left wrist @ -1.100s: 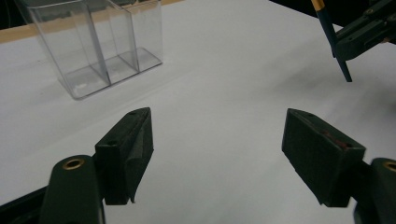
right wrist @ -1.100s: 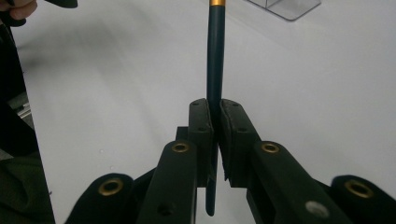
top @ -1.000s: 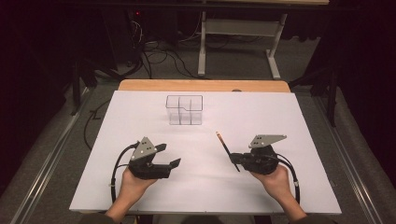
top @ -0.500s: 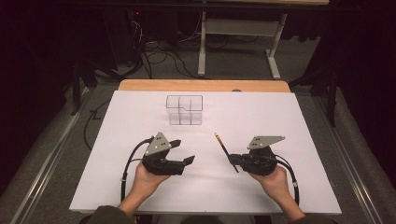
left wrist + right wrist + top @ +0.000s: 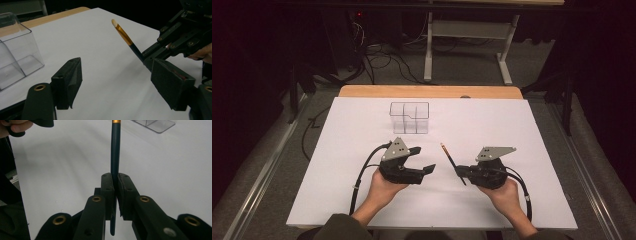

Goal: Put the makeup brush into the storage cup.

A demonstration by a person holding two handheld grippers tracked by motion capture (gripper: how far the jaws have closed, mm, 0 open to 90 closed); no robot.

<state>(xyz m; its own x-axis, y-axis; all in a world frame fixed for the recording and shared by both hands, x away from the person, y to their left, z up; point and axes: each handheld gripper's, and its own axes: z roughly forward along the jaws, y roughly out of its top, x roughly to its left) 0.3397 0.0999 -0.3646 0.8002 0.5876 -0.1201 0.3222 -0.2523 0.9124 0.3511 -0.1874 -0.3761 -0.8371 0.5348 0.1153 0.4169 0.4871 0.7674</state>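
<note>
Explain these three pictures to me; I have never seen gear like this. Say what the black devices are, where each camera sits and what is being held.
A person holds hand-operated tongs in each hand. The high view looks down on a white table. The other two cameras ride on the tongs and look along their jaws. The right tongs are shut on a dark brush with a gold band and a pale tip. The left tongs are open and hold nothing. A clear plastic organizer with compartments stands farther back.
</note>
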